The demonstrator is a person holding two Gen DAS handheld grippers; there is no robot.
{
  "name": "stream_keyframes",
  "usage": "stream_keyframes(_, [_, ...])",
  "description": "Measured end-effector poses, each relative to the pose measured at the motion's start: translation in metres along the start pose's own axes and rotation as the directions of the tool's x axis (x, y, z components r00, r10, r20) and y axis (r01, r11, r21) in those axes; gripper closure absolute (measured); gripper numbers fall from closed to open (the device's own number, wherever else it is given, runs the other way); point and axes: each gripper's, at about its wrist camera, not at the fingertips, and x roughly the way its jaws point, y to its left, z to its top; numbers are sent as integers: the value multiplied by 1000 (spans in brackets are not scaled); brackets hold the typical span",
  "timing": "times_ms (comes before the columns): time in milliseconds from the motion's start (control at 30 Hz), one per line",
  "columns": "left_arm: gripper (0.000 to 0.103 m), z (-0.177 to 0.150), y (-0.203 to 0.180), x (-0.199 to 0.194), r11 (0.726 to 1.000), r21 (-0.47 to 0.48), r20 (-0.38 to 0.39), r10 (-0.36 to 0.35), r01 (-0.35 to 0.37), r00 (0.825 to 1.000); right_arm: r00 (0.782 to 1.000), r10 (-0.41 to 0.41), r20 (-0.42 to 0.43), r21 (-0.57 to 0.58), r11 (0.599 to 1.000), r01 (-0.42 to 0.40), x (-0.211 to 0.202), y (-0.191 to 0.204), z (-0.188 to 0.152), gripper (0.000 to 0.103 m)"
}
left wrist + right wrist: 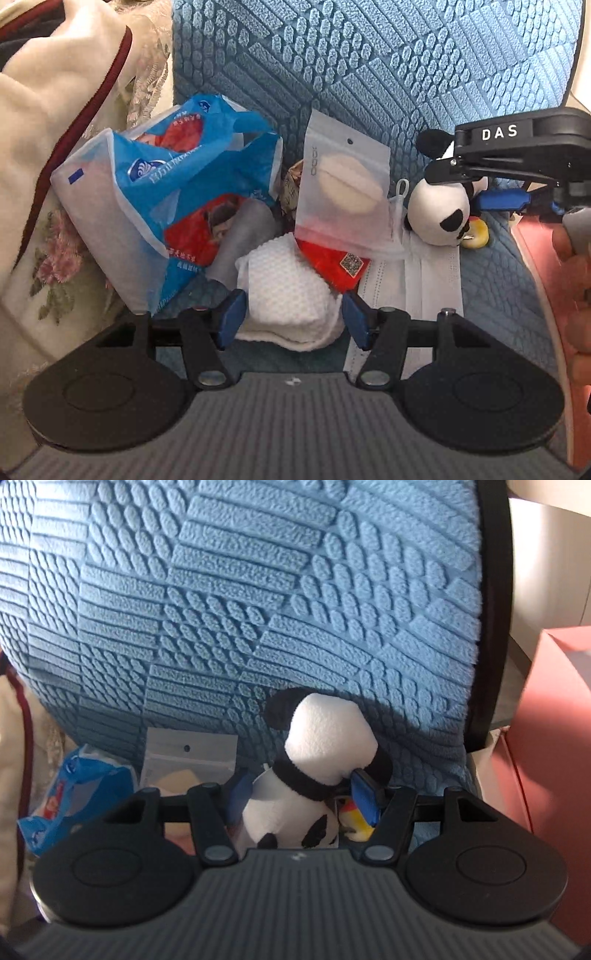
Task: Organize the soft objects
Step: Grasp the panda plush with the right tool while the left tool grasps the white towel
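Note:
A folded white textured cloth [286,291] lies on the blue seat between the open fingers of my left gripper [293,317], which is not closed on it. A plush panda [439,210] sits to the right against the backrest. My right gripper [301,797] straddles the panda [325,746] with its blue pads at the panda's sides; it looks closed on it. In the left wrist view the right gripper [476,184] reaches in from the right over the panda. A clear pouch [341,192] holding a beige puff leans behind the cloth.
A blue and red tissue pack bag [166,206] stands left. A red packet [338,264] and white face masks [421,284] lie by the cloth. A small yellow toy [478,232] lies beside the panda. A floral fabric [55,258] borders the left, a pink box [550,720] the right.

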Motion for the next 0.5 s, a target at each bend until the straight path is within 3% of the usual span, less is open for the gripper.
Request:
stream_keyframes(267, [75, -2, 2, -1, 999, -27, 10, 23, -23, 1000, 998, 45, -32, 27, 999, -44, 0, -6, 3, 51])
stream_keyframes(333, [80, -1, 4, -4, 999, -44, 10, 5, -5, 1000, 999, 44, -31, 14, 999, -43, -11, -11, 6, 53])
stream_keyframes(500, [83, -3, -2, -20, 999, -43, 20, -12, 12, 1000, 999, 33, -24, -26, 999, -34, -30, -10, 6, 56])
